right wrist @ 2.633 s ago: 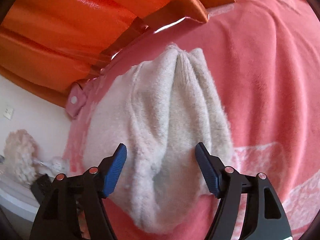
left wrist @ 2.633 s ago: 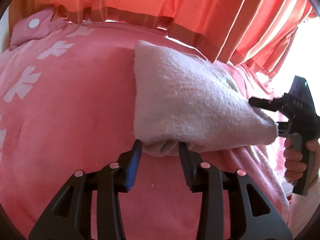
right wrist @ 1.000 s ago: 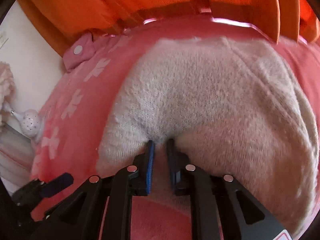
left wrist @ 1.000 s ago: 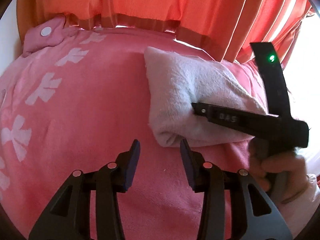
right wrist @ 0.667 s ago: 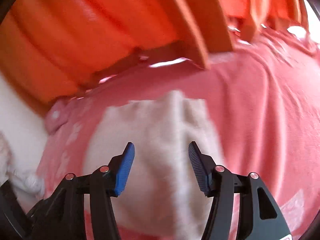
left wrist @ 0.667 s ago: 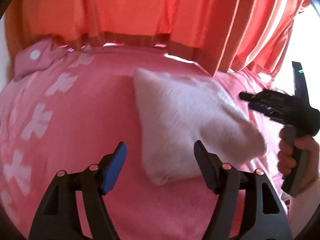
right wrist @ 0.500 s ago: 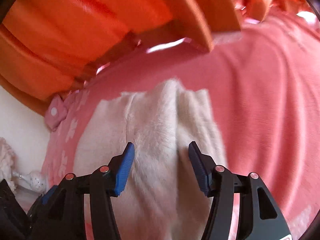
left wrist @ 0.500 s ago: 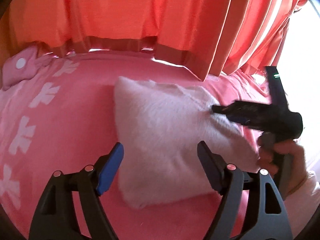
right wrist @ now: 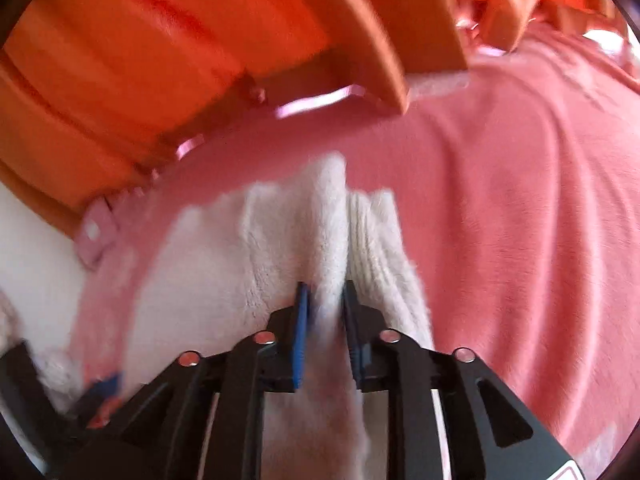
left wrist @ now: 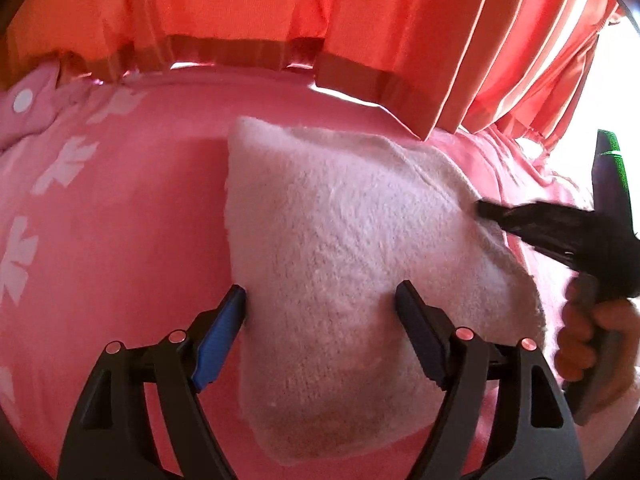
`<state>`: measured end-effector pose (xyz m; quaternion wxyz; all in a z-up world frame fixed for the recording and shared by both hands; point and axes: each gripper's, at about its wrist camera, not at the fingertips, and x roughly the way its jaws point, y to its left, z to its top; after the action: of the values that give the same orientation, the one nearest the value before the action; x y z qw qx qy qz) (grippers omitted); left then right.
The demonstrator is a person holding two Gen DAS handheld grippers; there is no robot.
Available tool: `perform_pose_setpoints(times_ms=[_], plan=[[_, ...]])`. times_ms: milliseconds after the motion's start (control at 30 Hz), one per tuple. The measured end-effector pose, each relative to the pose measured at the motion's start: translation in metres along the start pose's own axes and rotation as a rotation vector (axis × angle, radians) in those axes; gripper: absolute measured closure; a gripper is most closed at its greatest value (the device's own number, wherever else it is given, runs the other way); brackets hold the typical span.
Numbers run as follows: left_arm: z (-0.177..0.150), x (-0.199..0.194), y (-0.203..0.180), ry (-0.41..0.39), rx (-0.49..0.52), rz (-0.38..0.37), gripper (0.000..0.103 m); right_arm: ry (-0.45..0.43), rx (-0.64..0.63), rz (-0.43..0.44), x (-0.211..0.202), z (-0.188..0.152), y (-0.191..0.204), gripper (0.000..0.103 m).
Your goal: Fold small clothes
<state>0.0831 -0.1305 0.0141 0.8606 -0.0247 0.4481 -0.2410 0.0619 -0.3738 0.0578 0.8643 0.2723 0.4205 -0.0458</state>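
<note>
Pink blanket (left wrist: 132,208) covers bed, surface softly rumpled. White flower prints (left wrist: 66,166) run along its left side in left wrist view. Pink pillow corner with white dot (left wrist: 24,102) at far left edge, against curtain hem. Orange-red curtain (left wrist: 248,4) hangs behind bed in vertical pleats, darker hem band (left wrist: 240,54) meeting blanket. White wall (right wrist: 28,240) at left in right wrist view.

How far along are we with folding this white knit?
Done: the knit lies doubled over into a compact shape on the pink blanket. In hand: the right gripper is shut on a ridge of it, while the left gripper is open around the near end. Left: closing the left and making the final fold.
</note>
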Motion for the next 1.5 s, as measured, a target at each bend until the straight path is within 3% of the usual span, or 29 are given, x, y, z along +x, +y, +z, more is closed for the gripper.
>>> perform_pose_setpoints(times_ms=[67, 200, 333, 467, 533, 567, 600, 633, 700, 933, 1033, 1100, 1133, 1167, 1267, 1400, 1500], plan=[[0.001, -0.003, 0.008, 0.006, -0.043, -0.016, 0.015, -0.016, -0.01, -0.042, -0.017, -0.005, -0.006, 0.033], [-0.004, 0.007, 0.034, 0.053, -0.168, -0.092, 0.011, 0.137, -0.002, -0.058, -0.003, -0.023, -0.022, 0.03], [-0.011, 0.039, 0.054, 0.139, -0.342, -0.246, 0.005, 0.212, 0.091, 0.047, 0.023, -0.033, -0.032, 0.024], [-0.004, 0.047, 0.055, 0.116, -0.338, -0.294, 0.005, 0.226, 0.176, 0.133, 0.046, -0.03, -0.034, 0.012], [0.002, 0.047, 0.052, 0.131, -0.318, -0.345, 0.026, 0.242, 0.158, 0.161, 0.051, -0.024, -0.022, 0.037], [0.006, 0.046, 0.05, 0.138, -0.305, -0.329, 0.032, 0.237, 0.141, 0.157, 0.049, -0.019, -0.015, 0.055], [0.011, 0.042, 0.047, 0.133, -0.28, -0.32, 0.046, 0.223, 0.112, 0.134, 0.043, -0.015, -0.007, 0.063], [0.018, 0.036, 0.045, 0.123, -0.249, -0.326, 0.052, 0.198, 0.078, 0.121, 0.036, -0.01, 0.003, 0.065], [0.034, 0.015, 0.04, 0.066, -0.181, -0.32, 0.056, 0.109, 0.009, 0.161, 0.008, 0.003, 0.029, 0.071], [0.108, -0.103, 0.044, -0.245, -0.053, -0.383, 0.055, -0.235, -0.156, 0.275, -0.096, 0.055, 0.118, 0.071], [0.13, -0.138, 0.047, -0.346, -0.02, -0.349, 0.045, -0.298, -0.15, 0.334, -0.104, 0.072, 0.137, 0.066], [0.135, -0.136, 0.057, -0.366, -0.026, -0.271, 0.033, -0.265, -0.112, 0.341, -0.071, 0.079, 0.135, 0.051], [0.136, -0.125, 0.062, -0.36, -0.031, -0.216, 0.023, -0.236, -0.079, 0.313, -0.045, 0.078, 0.129, 0.048], [0.136, -0.111, 0.066, -0.346, -0.033, -0.17, 0.02, -0.216, -0.054, 0.283, -0.028, 0.075, 0.124, 0.044], [0.105, -0.042, 0.087, -0.209, -0.066, 0.098, 0.023, -0.144, 0.02, 0.028, 0.03, 0.042, 0.097, 0.045], [0.057, -0.018, 0.097, -0.134, -0.1, 0.128, 0.025, -0.067, 0.014, 0.031, 0.048, 0.015, 0.089, 0.045], [0.051, -0.011, 0.085, -0.094, -0.089, 0.137, 0.022, -0.119, -0.059, 0.034, 0.044, 0.017, 0.101, 0.044]])
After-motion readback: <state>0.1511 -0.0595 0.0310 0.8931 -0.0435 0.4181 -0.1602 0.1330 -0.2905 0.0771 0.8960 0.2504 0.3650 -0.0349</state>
